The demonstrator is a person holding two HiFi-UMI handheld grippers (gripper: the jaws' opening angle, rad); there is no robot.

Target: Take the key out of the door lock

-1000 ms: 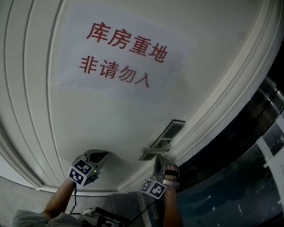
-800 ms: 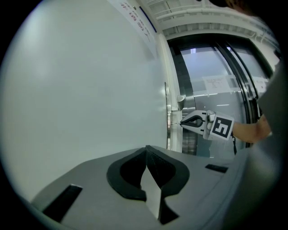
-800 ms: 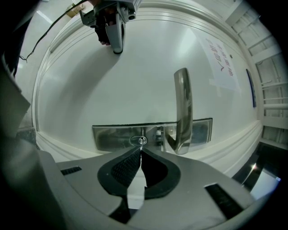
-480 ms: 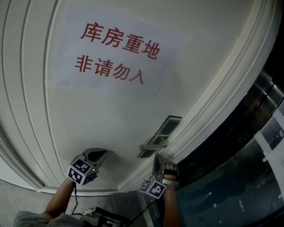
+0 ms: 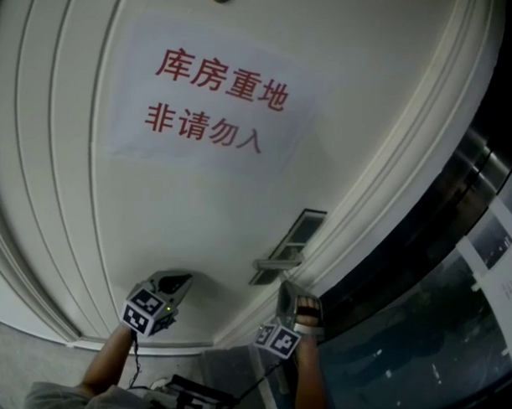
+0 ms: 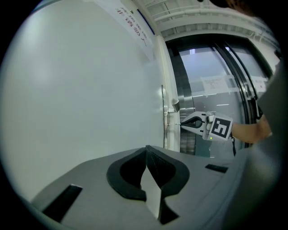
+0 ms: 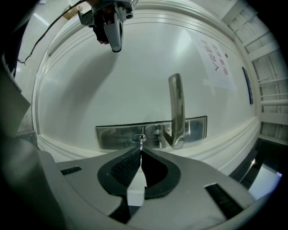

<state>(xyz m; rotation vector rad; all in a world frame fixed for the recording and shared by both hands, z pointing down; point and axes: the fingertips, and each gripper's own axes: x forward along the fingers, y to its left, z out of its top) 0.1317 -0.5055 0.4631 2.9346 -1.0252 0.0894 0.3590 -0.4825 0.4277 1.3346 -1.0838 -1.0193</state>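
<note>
A thin metal key (image 7: 141, 142) sticks out of the oval keyhole (image 7: 138, 137) in the steel lock plate (image 7: 114, 135) of a white door (image 5: 206, 206). My right gripper (image 7: 141, 148) is shut on the key's outer end, straight in front of the plate. In the left gripper view the right gripper (image 6: 194, 123) stands level against the door edge. My left gripper (image 6: 147, 150) is shut and empty, a little off the bare door panel and left of the lock. In the head view the left gripper (image 5: 185, 278) and right gripper (image 5: 284, 286) sit low.
A steel lever handle (image 7: 176, 108) rises from the plate just right of the keyhole. A paper sign with red characters (image 5: 211, 97) hangs on the door. Raised moulding (image 5: 391, 171) frames the door, with dark glass panels (image 5: 453, 315) to its right.
The head view has shifted slightly. Both grippers stay where they were at the door.
</note>
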